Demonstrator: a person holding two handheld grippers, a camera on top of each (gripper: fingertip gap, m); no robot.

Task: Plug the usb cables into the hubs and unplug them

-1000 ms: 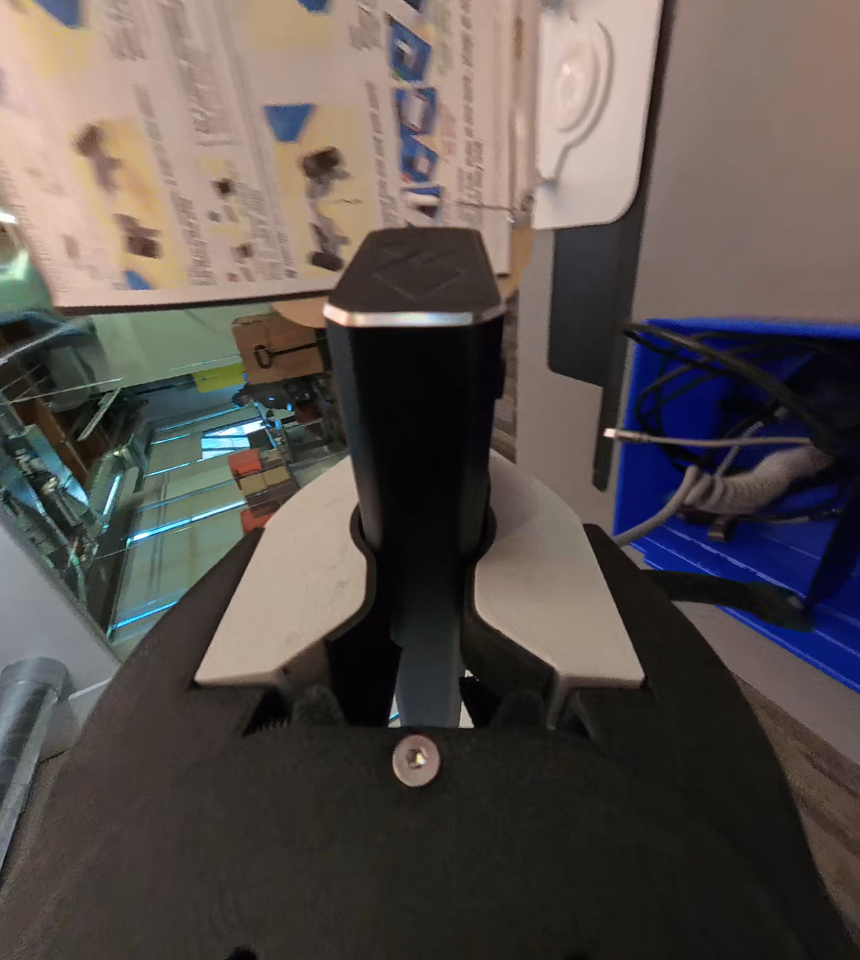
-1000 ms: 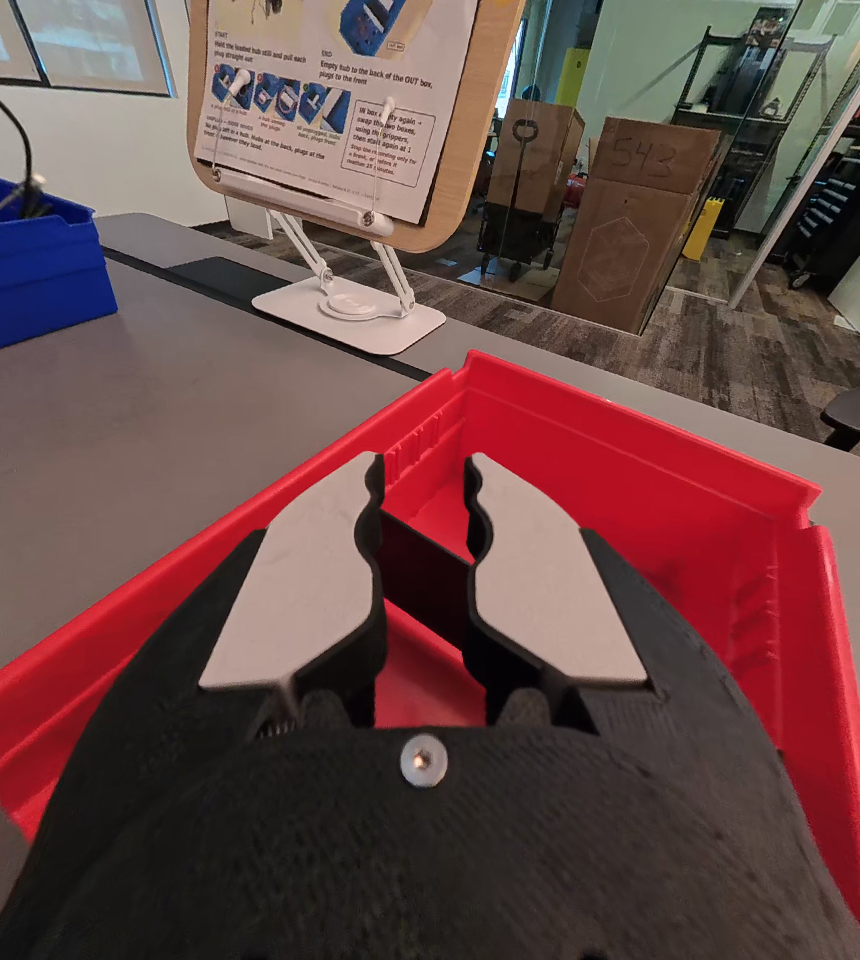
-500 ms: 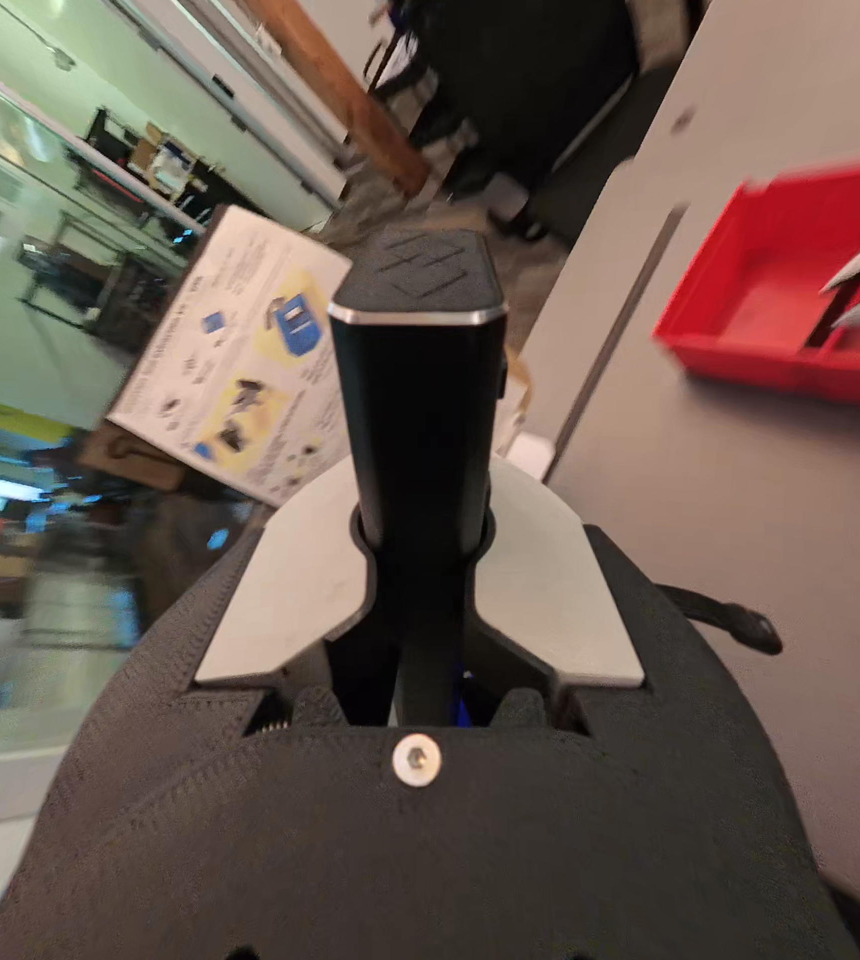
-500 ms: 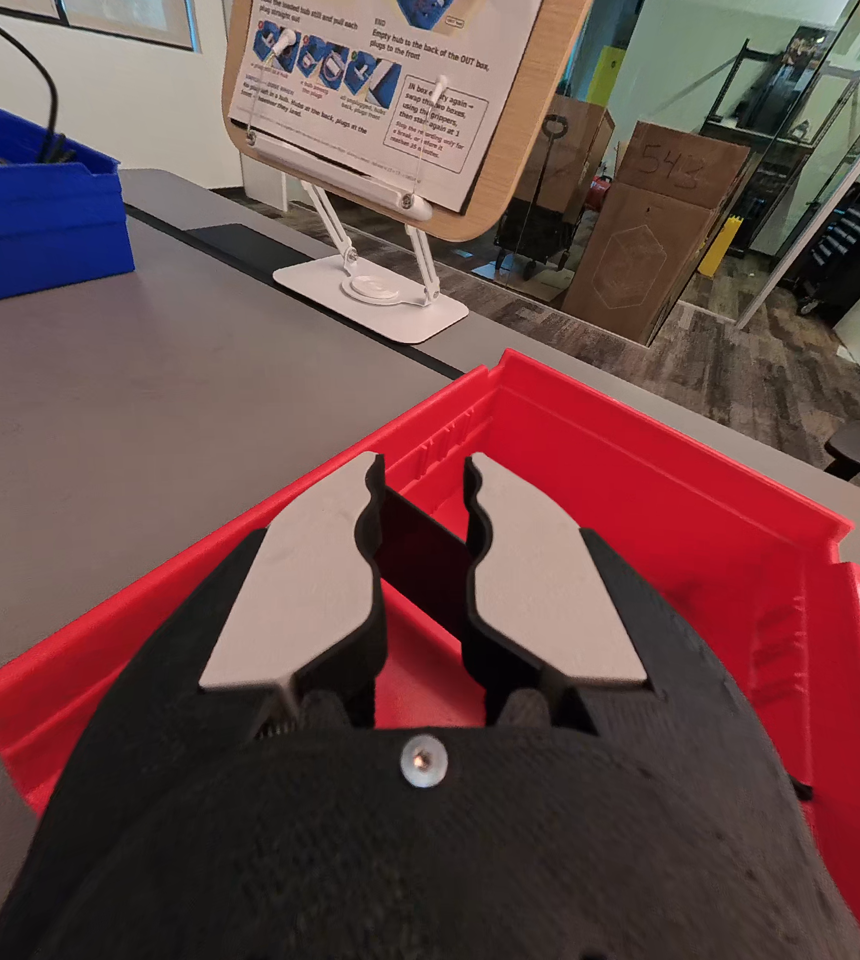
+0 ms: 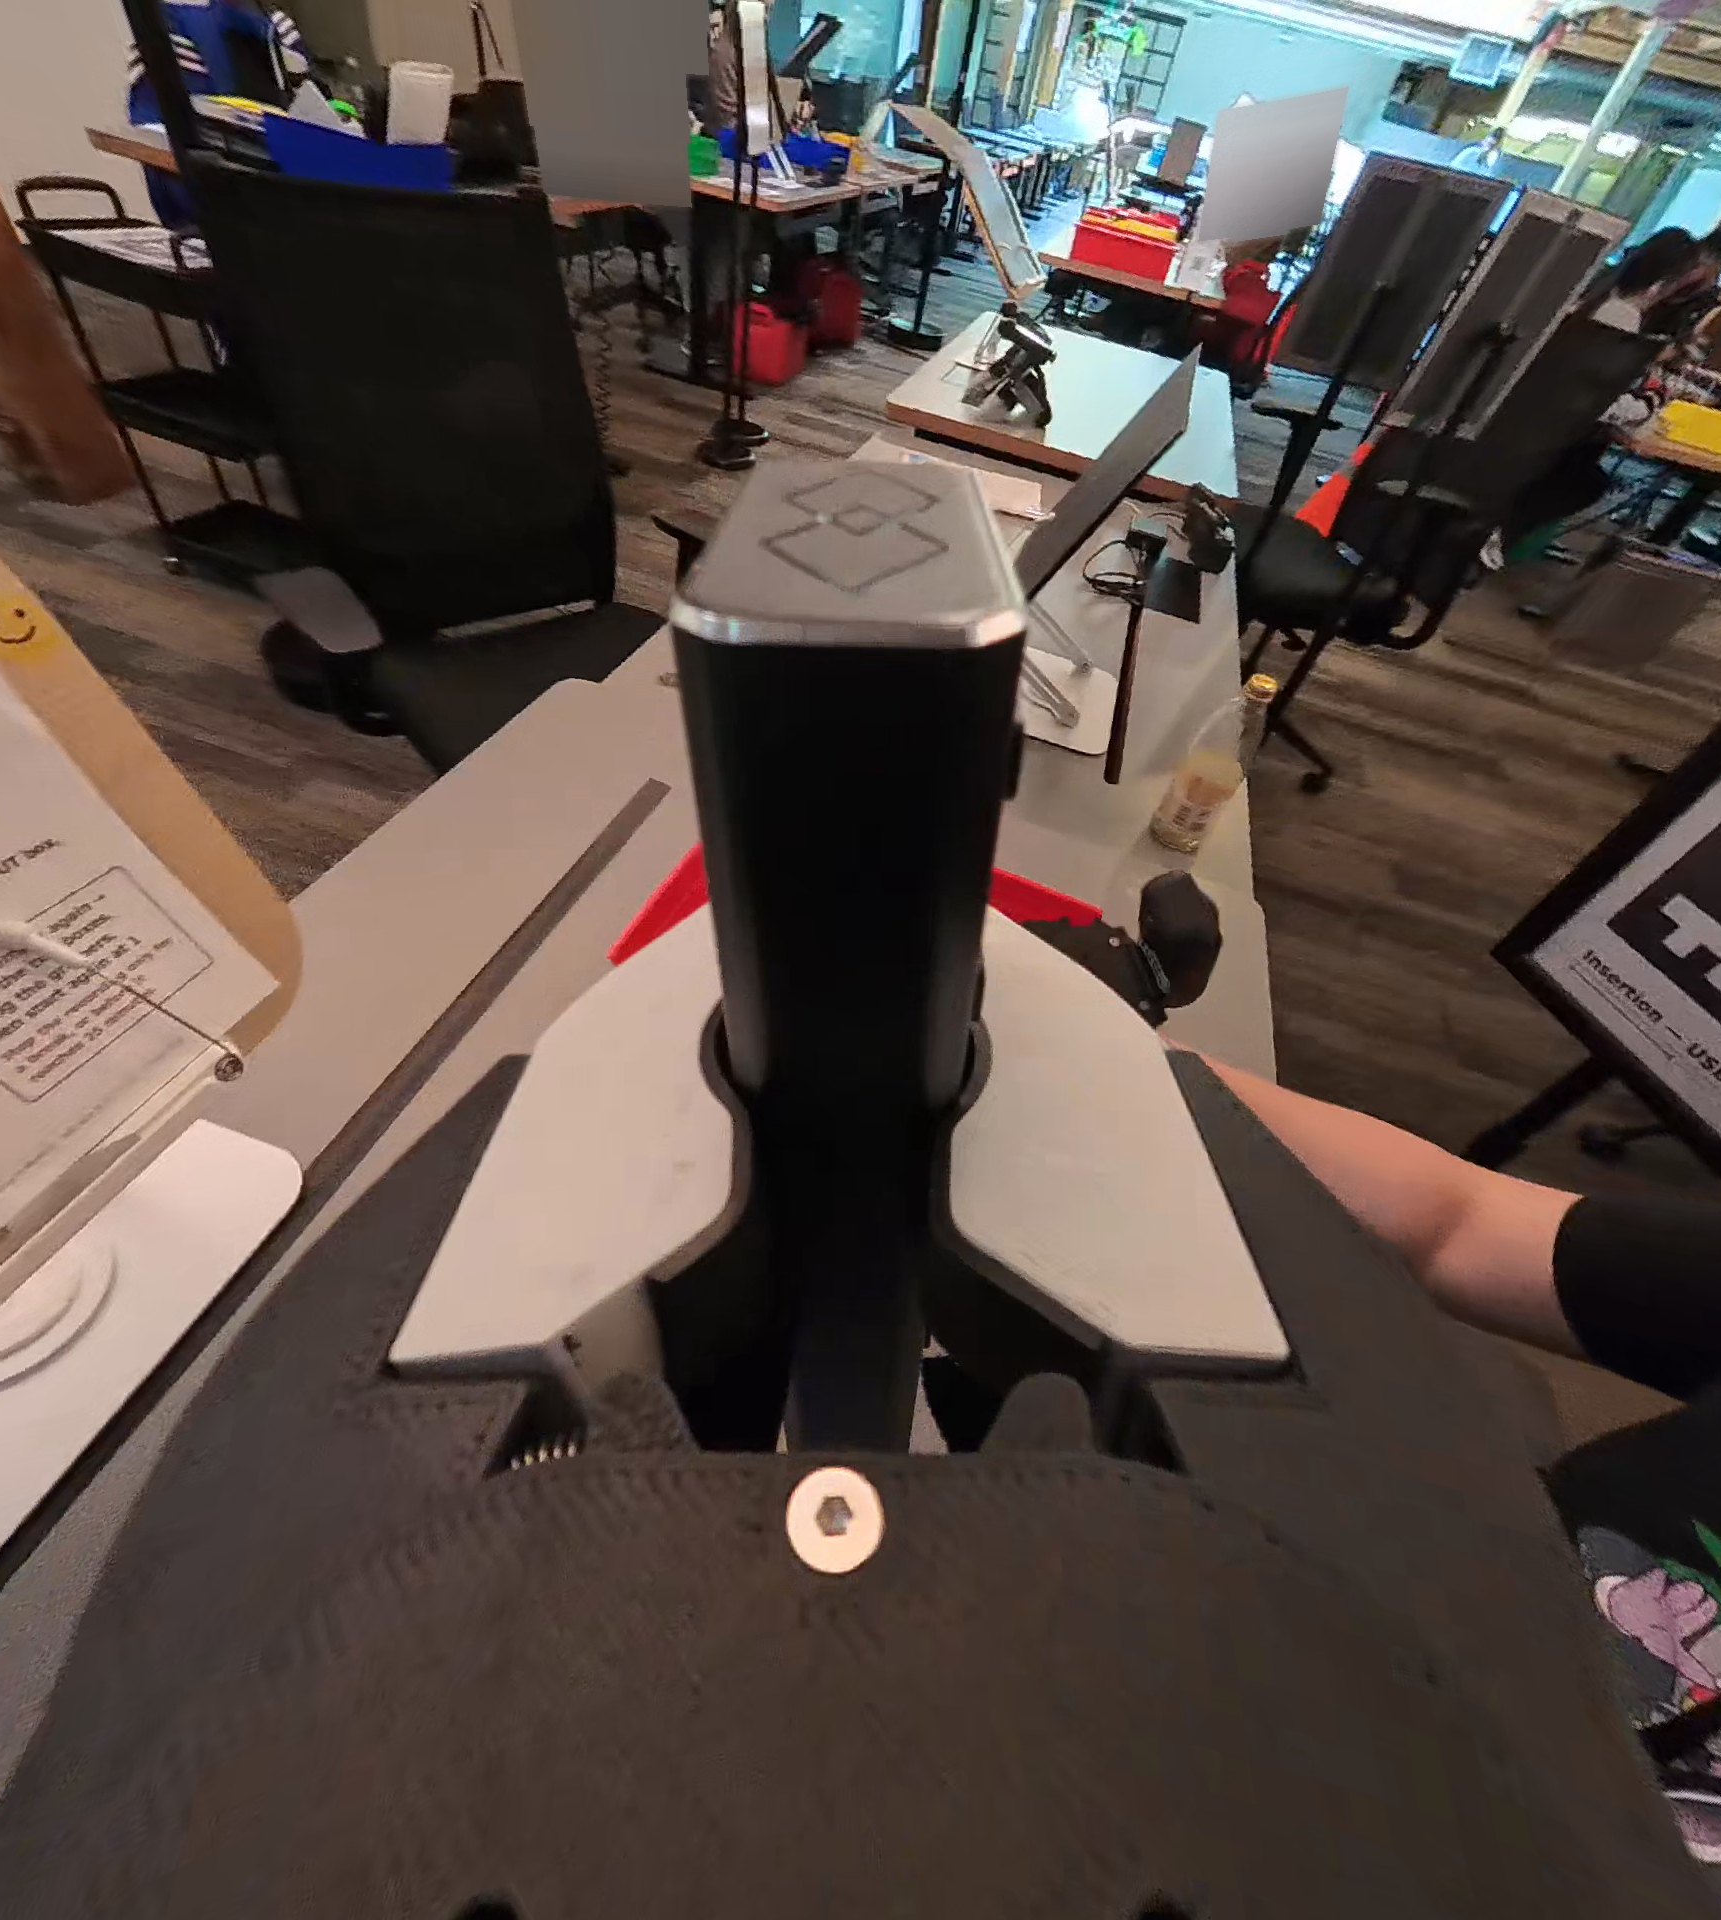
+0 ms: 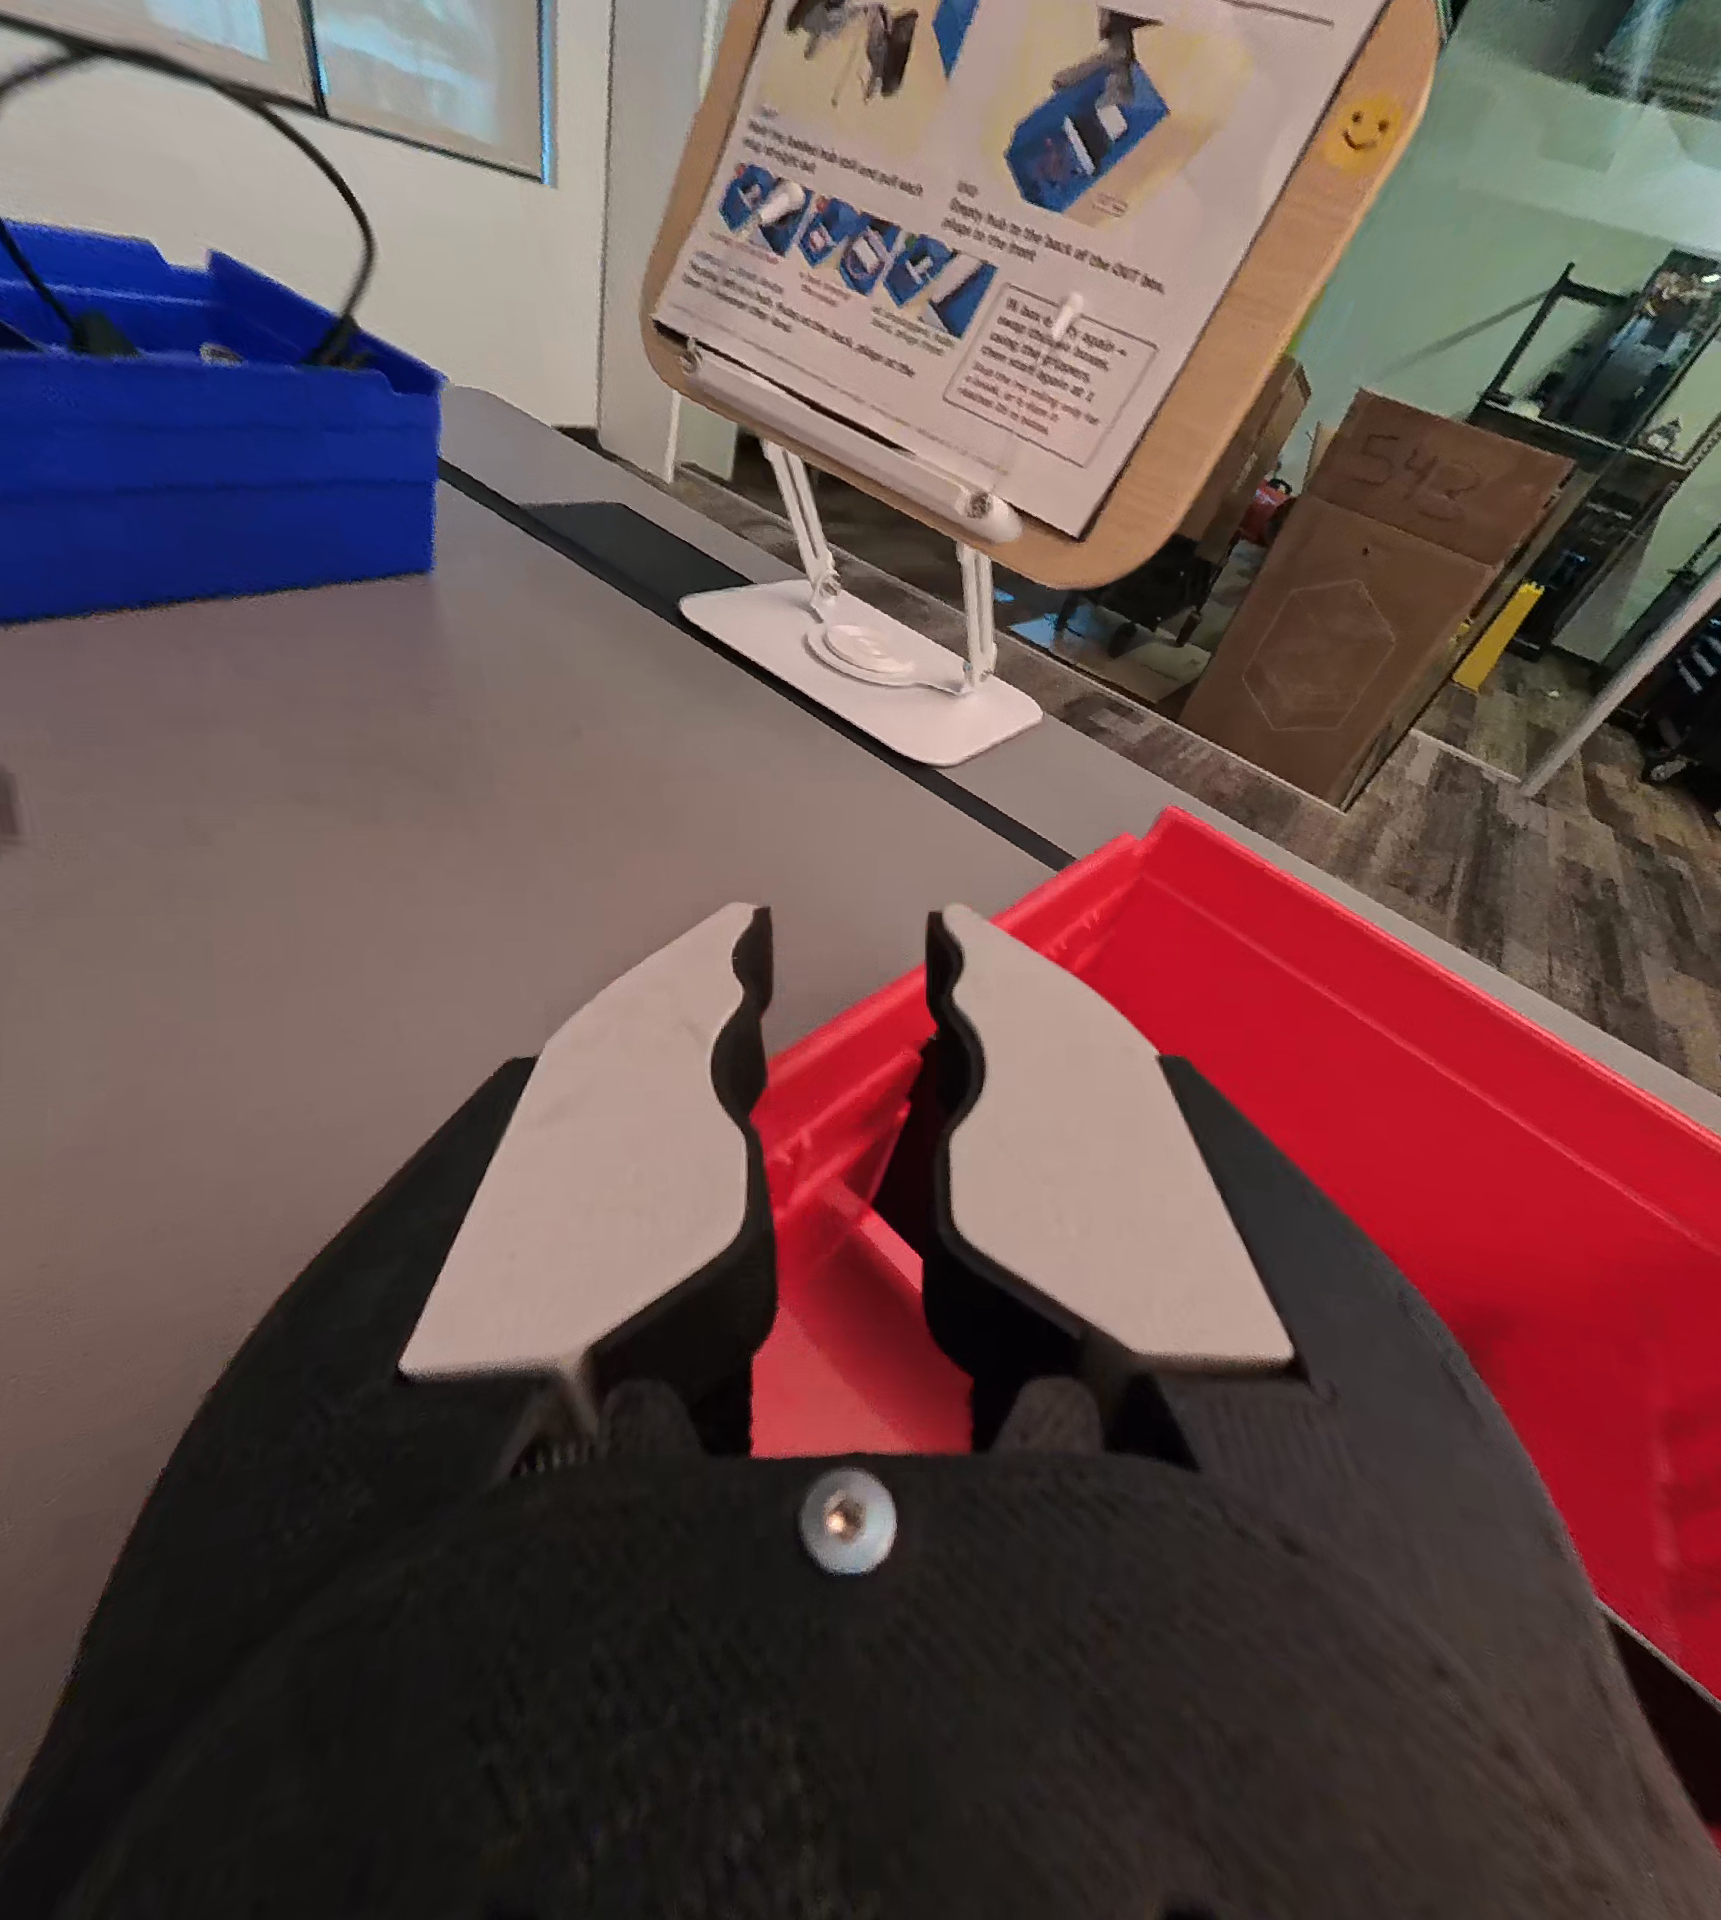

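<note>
While clamping a black hub [image 5: 851, 831] upright at frame centre between the left gripper [image 5: 845, 1049] fingers, hovering the empty, parted right gripper [image 6: 848, 971] over the red bin [image 6: 1407, 1195] at lower right.

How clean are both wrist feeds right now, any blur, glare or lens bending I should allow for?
Left wrist view: the hub in the left claw is sharp; the instruction board at the edge is smeared and bowed by the wide lens. Right wrist view: the right claw and red bin are fairly crisp; the blue bin is softer, a dark streak at the left edge is blurred, and glass behind shows reflections.
</note>
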